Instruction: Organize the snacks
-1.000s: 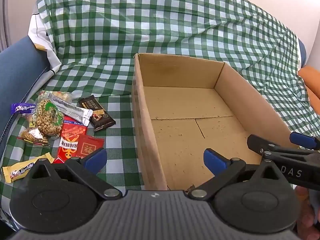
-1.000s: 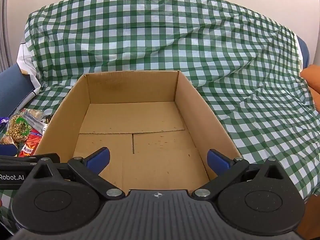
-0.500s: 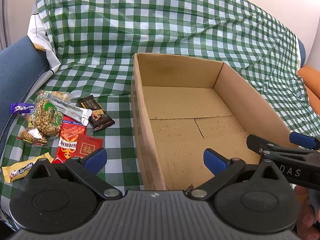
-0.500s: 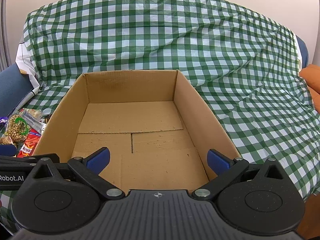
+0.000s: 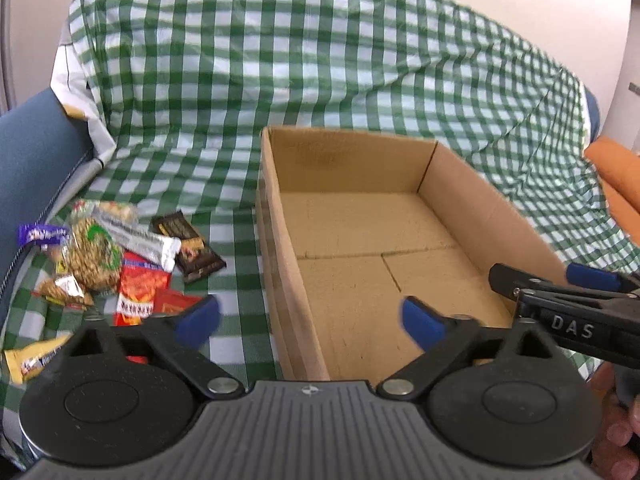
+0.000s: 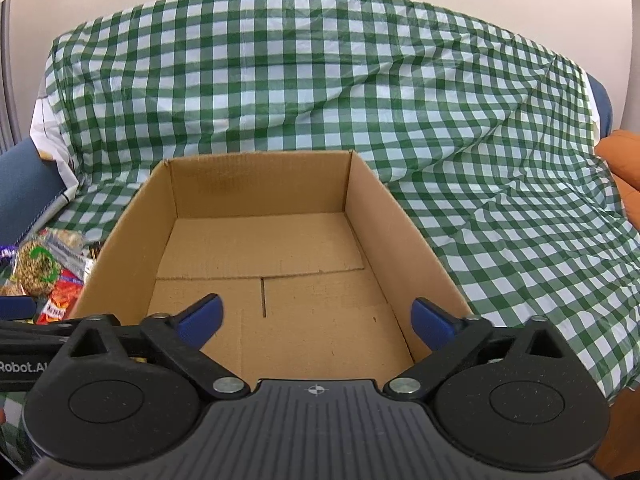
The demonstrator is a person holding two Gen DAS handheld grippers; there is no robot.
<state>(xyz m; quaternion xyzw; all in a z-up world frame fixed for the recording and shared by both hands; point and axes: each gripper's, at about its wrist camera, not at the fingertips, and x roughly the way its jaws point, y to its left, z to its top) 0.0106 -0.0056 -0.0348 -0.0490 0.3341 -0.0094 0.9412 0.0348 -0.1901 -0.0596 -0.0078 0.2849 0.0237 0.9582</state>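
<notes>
An empty cardboard box (image 5: 280,216) (image 6: 404,220) sits on a green checked cloth. A pile of snack packs lies left of it: a round nut pack (image 5: 94,254) (image 6: 38,268), a silver bar (image 5: 140,236), a dark chocolate bar (image 5: 190,246), red packets (image 5: 138,288), a purple bar (image 5: 40,234) and a yellow bar (image 5: 30,358). My left gripper (image 5: 310,320) hovers over the box's near left wall, its jaws closing with nothing between them. My right gripper (image 6: 316,320) hangs over the box's near end, also closing on nothing; it shows at the right in the left wrist view (image 5: 560,296).
The checked cloth (image 6: 320,80) drapes over a sofa back behind the box. A blue cushion (image 5: 32,148) borders the snacks on the left. An orange cushion (image 5: 616,168) lies at the far right. A hand (image 5: 616,436) shows at the lower right.
Both grippers' blue fingertips have drawn slightly inward. The left wrist view has shifted a little, so the box and snacks sit slightly higher in it.
</notes>
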